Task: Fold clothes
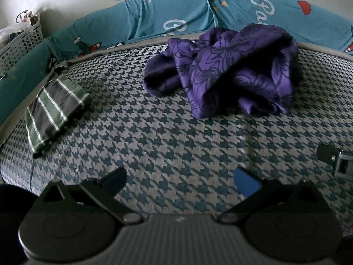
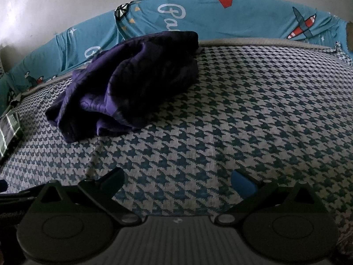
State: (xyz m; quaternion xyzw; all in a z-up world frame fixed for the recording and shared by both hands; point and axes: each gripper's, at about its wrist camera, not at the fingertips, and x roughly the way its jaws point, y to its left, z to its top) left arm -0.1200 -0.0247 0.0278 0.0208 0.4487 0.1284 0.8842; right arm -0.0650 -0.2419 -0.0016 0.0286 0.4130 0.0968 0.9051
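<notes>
A crumpled purple garment with a dark floral print (image 1: 229, 70) lies in a heap on the houndstooth bed cover (image 1: 167, 141), toward the far side; the right wrist view shows the same garment (image 2: 132, 86) at upper left. A folded green, black and white striped cloth (image 1: 55, 108) lies flat at the left, its edge (image 2: 10, 128) showing in the right wrist view. My left gripper (image 1: 179, 182) is open and empty, low over the cover, well short of the purple heap. My right gripper (image 2: 177, 181) is open and empty too, to the right of the heap.
A teal padded bumper with white lettering and aeroplane prints (image 1: 176, 15) runs along the far edge of the bed against a pale wall. A perforated white basket (image 1: 19, 42) stands at the far left. Part of the other gripper (image 1: 337, 159) shows at the right edge.
</notes>
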